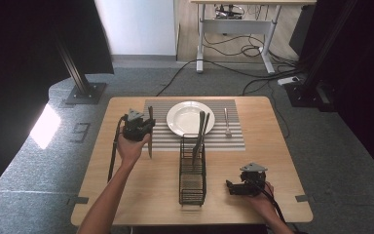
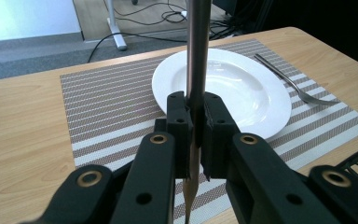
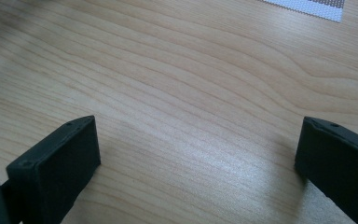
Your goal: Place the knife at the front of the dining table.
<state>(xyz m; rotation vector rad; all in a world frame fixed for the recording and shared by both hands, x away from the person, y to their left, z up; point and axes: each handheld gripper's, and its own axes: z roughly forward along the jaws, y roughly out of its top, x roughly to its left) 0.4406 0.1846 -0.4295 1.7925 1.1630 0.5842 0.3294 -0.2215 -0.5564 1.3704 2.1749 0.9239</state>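
The knife, slim smooth metal, stands upright pinched between the left gripper jaws above the striped woven placemat, beside the glossy white plate, likely bound for a place setting opposite the fork. The right gripper rests spread wide, empty, on the wooden table near the black wire rack.

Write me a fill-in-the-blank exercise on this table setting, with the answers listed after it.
1. The left gripper is shut on a ____.
2. The fork lies on the striped placemat, to the ____ of the white plate in the high view.
3. The right gripper hovers over bare wood with its jaws ____.
4. Two utensils stand in the black wire ____.

Answers: knife; right; open; rack
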